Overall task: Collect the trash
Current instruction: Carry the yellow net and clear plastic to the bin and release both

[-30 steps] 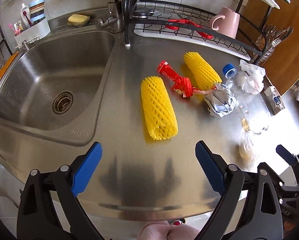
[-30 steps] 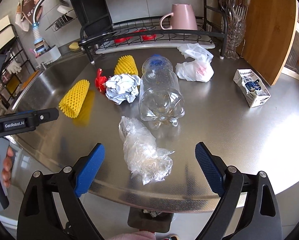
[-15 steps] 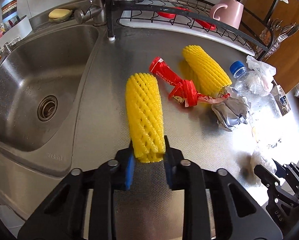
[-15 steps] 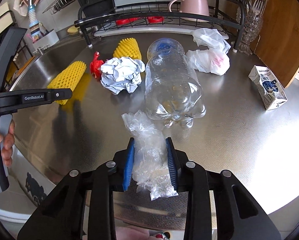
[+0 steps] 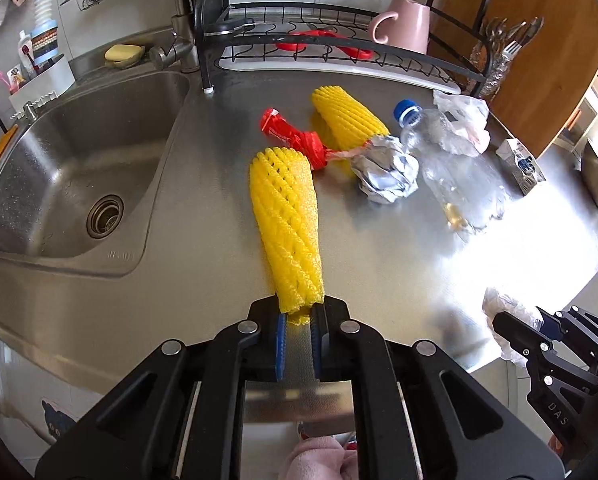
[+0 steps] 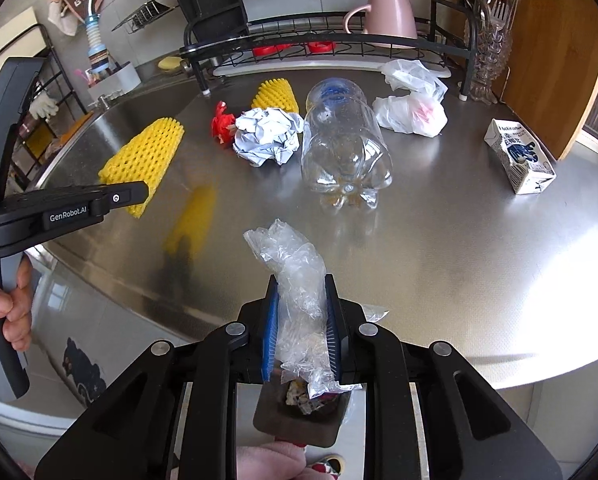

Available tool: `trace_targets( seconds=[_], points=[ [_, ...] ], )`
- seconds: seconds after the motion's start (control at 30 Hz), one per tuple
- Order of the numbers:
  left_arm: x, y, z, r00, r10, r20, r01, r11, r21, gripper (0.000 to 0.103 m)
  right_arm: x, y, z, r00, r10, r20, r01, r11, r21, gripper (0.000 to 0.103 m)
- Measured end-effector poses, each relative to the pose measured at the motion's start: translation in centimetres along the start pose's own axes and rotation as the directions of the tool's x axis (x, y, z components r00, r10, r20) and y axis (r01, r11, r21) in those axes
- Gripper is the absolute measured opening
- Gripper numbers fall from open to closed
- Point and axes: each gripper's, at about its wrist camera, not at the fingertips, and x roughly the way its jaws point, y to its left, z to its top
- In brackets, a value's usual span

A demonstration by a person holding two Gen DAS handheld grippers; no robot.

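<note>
Already the near end of a yellow foam net sleeve [image 5: 285, 224] on the bench [image 5: 203, 216] is being pinched by the closing left tongs [image 5: 297, 330]: light, squashy, springy. Crumpled clear film [image 6: 299, 280], limp and slippery, is being nipped mid-wad by the closing right tongs [image 6: 300, 332] at the bench edge.

I saw a yellow foam fruit net [image 5: 286, 224] lying lengthwise, nearest the sink [image 5: 79, 168] of all the trash, its near end pinched flat. Beyond it lay a twisted red wrapper [image 5: 295, 138], then a second yellow foam net [image 5: 349, 120]. Farther from the sink sat a crumpled paper ball [image 5: 385, 174], a clear plastic bottle [image 5: 451, 164] on its side with a blue cap, white plastic bags [image 6: 413, 106], a small milk carton [image 6: 519, 156] and a crumpled clear plastic bag [image 6: 299, 292].
</note>
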Motion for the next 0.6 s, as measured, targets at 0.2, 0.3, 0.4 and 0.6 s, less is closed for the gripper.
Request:
trace_targets(
  seconds=[0.2,0.3,0.4,0.6],
  points=[
    [-3.1,-2.6,-4.5,1.000,-0.006,0.003,0.006,1.000,-0.004,0.008,-3.7,-0.9,-3.6,1.000,-0.004,0.017,0.004,1.000,0.010,0.022],
    [-4.5,-4.0,-6.8,1.000,-0.009,0.001,0.009,1.000,0.001,0.008,-4.9,-1.3,-5.4,1.000,-0.010,0.018,0.010,1.000,0.012,0.022],
    [-5.6,-5.1,-9.1,1.000,-0.014,-0.006,0.014,1.000,0.003,0.009,-5.7,-2.0,-7.3,1.000,-0.016,0.010,0.016,1.000,0.023,0.022],
    [-5.8,-6.4,-13.6,0.998,-0.030,-0.051,0.030,1.000,0.003,0.009,-6.0,-2.9,-10.8,0.999,-0.020,-0.034,0.021,0.999,0.041,0.022]
  ],
)
